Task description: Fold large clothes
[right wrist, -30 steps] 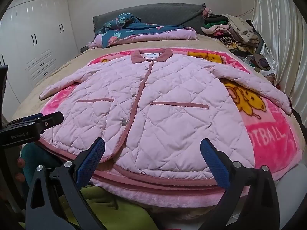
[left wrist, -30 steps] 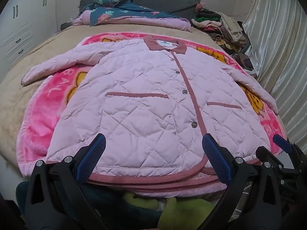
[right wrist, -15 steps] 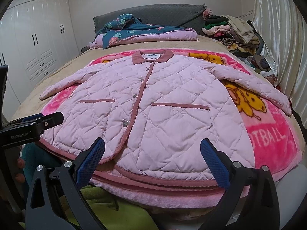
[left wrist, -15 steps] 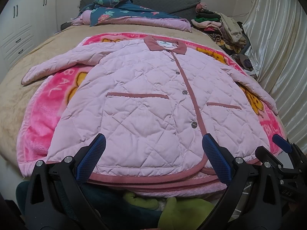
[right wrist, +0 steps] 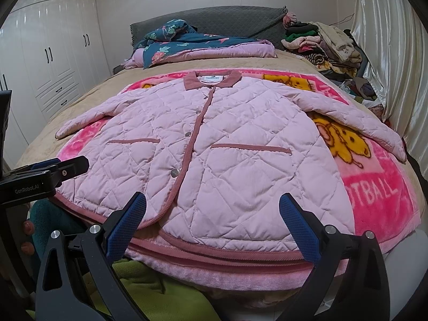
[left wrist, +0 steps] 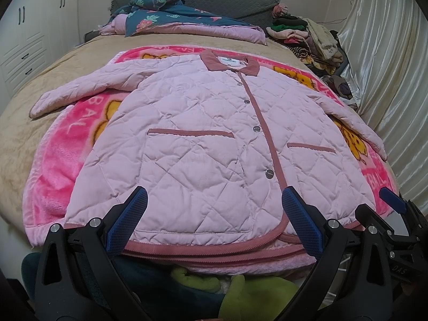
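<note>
"GenRobot.AI" is printed in white on the black body of the left tongs (right wrist: 57,165), which enter the right wrist view at mid-left; in the left wrist view a partial "DAS" shows on the right tongs (left wrist: 393,203) at the lower right edge. The pink blanket (right wrist: 374,187) carries "…OTBALL" in white at the right of the right wrist view, its first letters hidden under the jacket; "BAL" shows at the left of the left wrist view. The white neck label (right wrist: 211,78) inside the collar is too small to read.

The quilted pink jacket (left wrist: 203,144) lies face up and fastened in the middle of both frames, on the blanket over the bed (left wrist: 40,91), both sleeves spread outward. Two trimmed pockets and four snaps are visible down the placket.

Both tongs stand spread wide at the bottom of their own views, above the hem, holding nothing. A pile of clothes (right wrist: 321,45) sits upper right, its items too jumbled to count.
</note>
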Motion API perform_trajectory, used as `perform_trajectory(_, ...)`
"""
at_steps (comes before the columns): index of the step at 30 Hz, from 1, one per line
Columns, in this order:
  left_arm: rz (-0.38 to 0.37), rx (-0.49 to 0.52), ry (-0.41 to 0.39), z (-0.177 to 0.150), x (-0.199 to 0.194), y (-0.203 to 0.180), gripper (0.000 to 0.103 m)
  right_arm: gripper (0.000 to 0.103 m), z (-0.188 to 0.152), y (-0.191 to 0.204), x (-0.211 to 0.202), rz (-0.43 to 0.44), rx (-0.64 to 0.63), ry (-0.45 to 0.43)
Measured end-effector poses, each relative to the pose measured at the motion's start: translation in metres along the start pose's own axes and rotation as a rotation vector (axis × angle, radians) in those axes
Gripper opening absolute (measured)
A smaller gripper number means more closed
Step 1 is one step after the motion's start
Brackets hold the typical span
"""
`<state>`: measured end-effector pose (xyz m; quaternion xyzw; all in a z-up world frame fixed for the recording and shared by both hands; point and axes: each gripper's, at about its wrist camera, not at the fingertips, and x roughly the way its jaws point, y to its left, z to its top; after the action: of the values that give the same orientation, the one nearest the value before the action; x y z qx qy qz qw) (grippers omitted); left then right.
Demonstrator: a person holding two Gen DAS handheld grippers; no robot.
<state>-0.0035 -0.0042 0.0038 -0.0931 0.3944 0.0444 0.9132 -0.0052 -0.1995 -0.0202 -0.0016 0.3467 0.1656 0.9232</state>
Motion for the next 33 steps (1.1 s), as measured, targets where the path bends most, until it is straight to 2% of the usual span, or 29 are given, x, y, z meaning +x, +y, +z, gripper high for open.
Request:
perform_trajectory(22,0.006,0.001,0.002,0.002,0.001,-0.005,0.094,0.099,0.002,-0.001,0.005,0.008,-0.005,0.006)
perform_trajectory(33,0.025,-0.016,0.013,0.019,0.016,0.002,0.094,0.099,0.027,-0.006,0.017,0.000,-0.018,-0.023)
